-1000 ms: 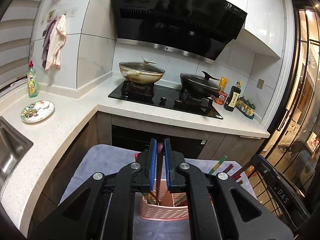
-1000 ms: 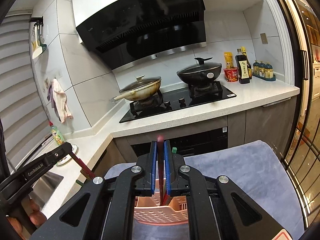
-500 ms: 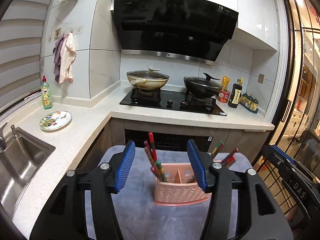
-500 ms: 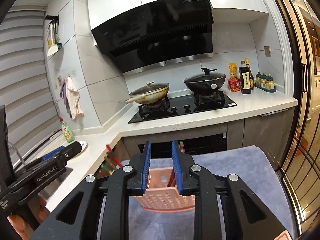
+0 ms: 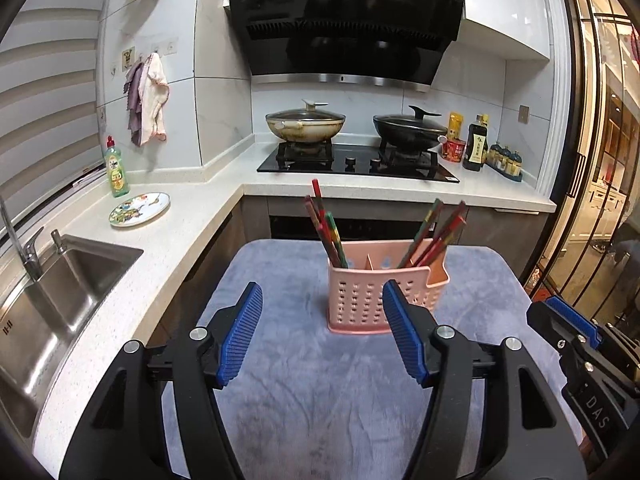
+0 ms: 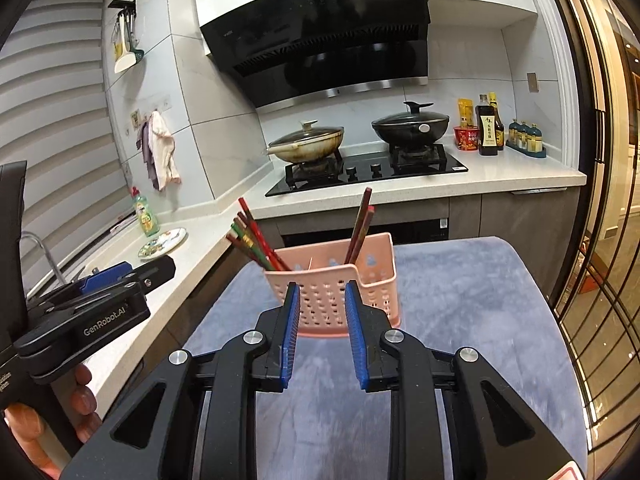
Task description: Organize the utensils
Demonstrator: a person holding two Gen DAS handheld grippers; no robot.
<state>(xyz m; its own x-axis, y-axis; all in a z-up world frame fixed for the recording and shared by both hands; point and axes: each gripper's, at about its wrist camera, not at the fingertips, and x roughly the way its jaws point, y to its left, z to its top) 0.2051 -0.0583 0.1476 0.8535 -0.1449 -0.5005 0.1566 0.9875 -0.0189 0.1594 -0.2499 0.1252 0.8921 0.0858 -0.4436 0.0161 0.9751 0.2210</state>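
Pink basket point(image 5: 386, 294) stands beyond both empty, parted jaws.

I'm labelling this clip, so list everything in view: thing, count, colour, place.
holder: one, pink, perforated, on the cloth.
chopsticks: two bunches, red-brown and multicoloured, standing in holder's left and right compartments.
cloth: one, grey-blue, under the holder.
woks: two, lidded, on the hob.
plate: one, patterned, on the counter.
soap bottle: one, green, behind plate.
sink: one, steel, far left.
left gripper: jaws opening, nothing between them.
right gripper: jaws open, nothing between them.
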